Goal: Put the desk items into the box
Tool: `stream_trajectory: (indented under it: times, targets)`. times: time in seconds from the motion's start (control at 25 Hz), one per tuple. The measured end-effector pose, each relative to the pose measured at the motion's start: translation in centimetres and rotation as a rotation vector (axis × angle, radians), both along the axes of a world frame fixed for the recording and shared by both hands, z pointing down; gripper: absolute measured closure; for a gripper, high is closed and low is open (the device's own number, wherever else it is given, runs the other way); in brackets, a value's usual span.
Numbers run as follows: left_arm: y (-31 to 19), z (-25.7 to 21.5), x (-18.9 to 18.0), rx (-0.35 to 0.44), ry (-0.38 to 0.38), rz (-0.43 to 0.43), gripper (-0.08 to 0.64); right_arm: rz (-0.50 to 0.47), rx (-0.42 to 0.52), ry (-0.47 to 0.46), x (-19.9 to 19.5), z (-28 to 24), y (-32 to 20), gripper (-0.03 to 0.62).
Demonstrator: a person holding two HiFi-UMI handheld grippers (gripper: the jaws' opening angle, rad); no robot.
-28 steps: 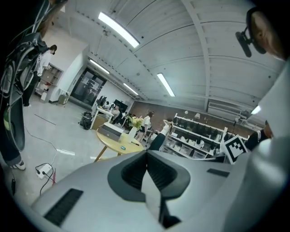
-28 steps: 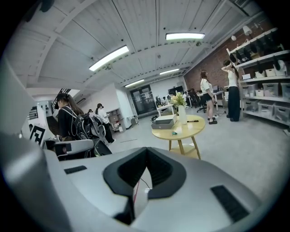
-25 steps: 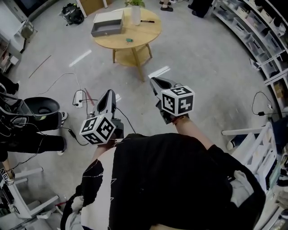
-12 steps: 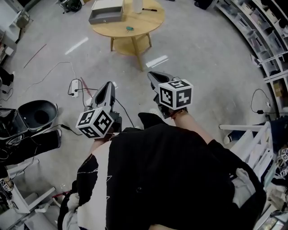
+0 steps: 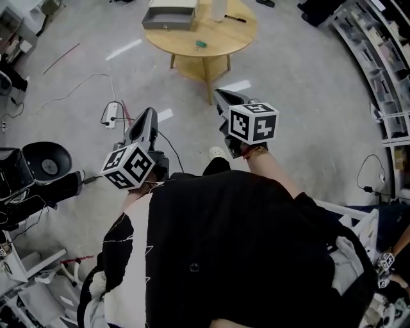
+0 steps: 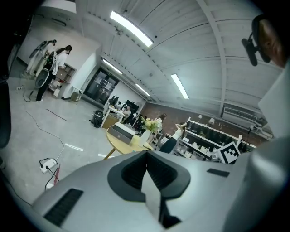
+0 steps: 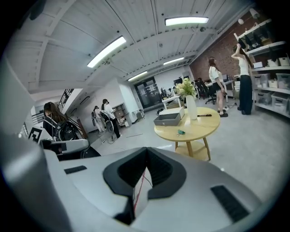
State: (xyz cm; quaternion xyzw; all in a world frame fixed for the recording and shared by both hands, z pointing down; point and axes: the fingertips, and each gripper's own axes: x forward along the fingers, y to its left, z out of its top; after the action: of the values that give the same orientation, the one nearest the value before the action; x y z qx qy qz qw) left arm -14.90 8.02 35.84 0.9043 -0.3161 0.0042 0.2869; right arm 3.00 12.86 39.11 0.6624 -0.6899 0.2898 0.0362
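A round wooden table (image 5: 202, 32) stands ahead on the grey floor. On it are an open grey box (image 5: 170, 14), a white vase (image 5: 220, 8), a small green item (image 5: 201, 44) and a black pen (image 5: 236, 18). My left gripper (image 5: 148, 114) and right gripper (image 5: 224, 97) are held out over the floor, short of the table, both shut with nothing in them. The right gripper view looks past its gripper (image 7: 146, 149) to the table (image 7: 188, 129), box (image 7: 168, 118), vase (image 7: 191, 107), green item (image 7: 181, 132) and pen (image 7: 204, 115). Beyond the left gripper (image 6: 146, 152) its view shows the box (image 6: 120, 132).
A white power strip (image 5: 110, 114) with trailing cables lies on the floor to the left. A black round bin (image 5: 46, 160) stands further left. Shelving (image 5: 378, 57) lines the right side. Several people stand far off in both gripper views.
Both grippers and the person have moved forward toward the table. In the head view the table has slid right and up to the top edge. Both jaws stayed shut.
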Motion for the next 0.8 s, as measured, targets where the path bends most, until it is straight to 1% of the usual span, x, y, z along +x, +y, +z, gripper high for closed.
stream_trajectory:
  times: [0.08, 0.36, 0.56, 0.68, 0.8]
  targets:
    - [-1.4, -0.3, 0.7, 0.004, 0.002, -0.035, 0.551, -0.03, -0.006, -0.003, 1.0, -0.1, -1.7, 0.586]
    - [-5.3, -1.5, 5.5, 0.035, -0.009, -0.079, 0.551, -0.073, 0.021, -0.02, 6.3, -1.3, -7.4, 0.586]
    - [-6.5, -0.9, 7.4, 0.023, -0.018, -0.11, 0.551, -0.096, 0.013, -0.041, 8.5, -0.6, -8.9, 0.587]
    - [-7.2, -1.0, 9.4, 0.029, -0.024, -0.114, 0.551, -0.118, 0.004, -0.059, 10.1, 0.0, -9.6, 0.586]
    - [-8.0, -1.1, 11.7, 0.044, -0.015, -0.124, 0.551, -0.143, -0.001, -0.058, 11.9, 0.4, -10.4, 0.586]
